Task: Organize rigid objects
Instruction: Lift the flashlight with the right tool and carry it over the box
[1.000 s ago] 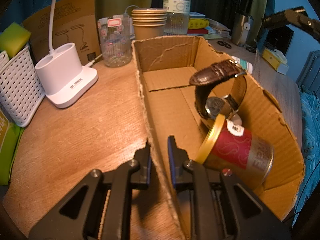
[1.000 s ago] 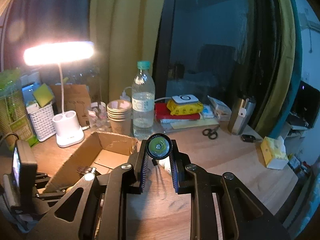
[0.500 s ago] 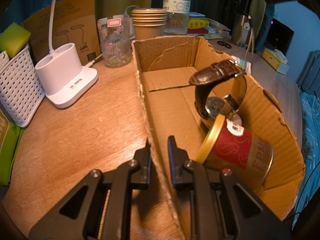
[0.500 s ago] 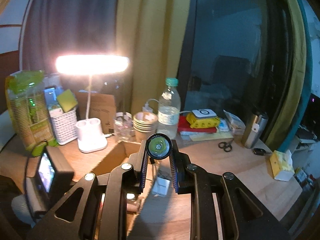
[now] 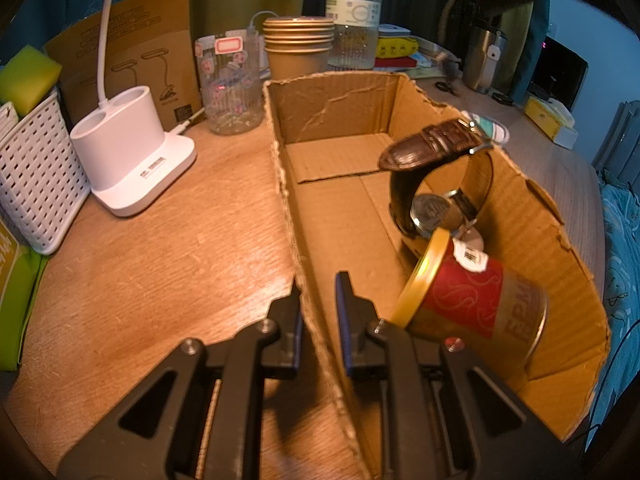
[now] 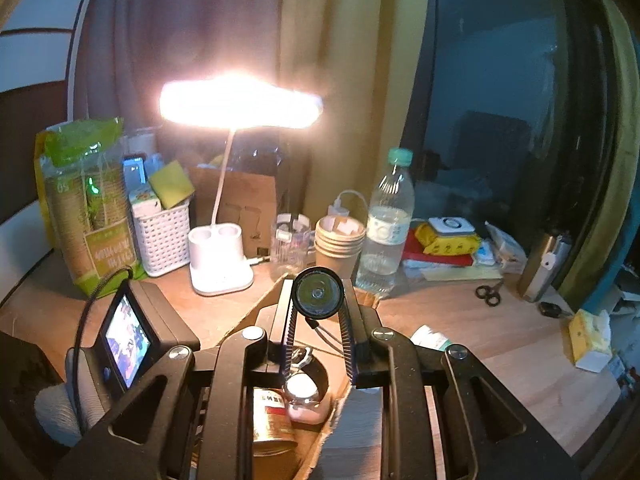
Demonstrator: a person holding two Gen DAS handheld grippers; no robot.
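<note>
My left gripper (image 5: 318, 312) is shut on the left wall of an open cardboard box (image 5: 282, 168) on the wooden desk. Inside the box lie a red and gold tin can (image 5: 476, 304) on its side and a wristwatch with a brown leather strap (image 5: 434, 148) standing behind it. My right gripper (image 6: 318, 300) is shut on a small black flashlight (image 6: 317, 292), lens toward the camera, held high above the box (image 6: 256, 308). The can (image 6: 272, 420) and the watch (image 6: 302, 388) show below it.
Behind the box stand a water bottle (image 5: 354, 12), stacked paper cups (image 5: 298, 46) and a clear jar (image 5: 230, 84). A white lamp base (image 5: 128, 152) and a white basket (image 5: 36, 176) are at left. Scissors (image 6: 490, 292), a steel tumbler (image 6: 542, 268) and a tissue box (image 6: 590, 340) are at right.
My right gripper with the flashlight has moved left to above the box, so the can and watch now show beneath it. The left gripper and box have not moved.
</note>
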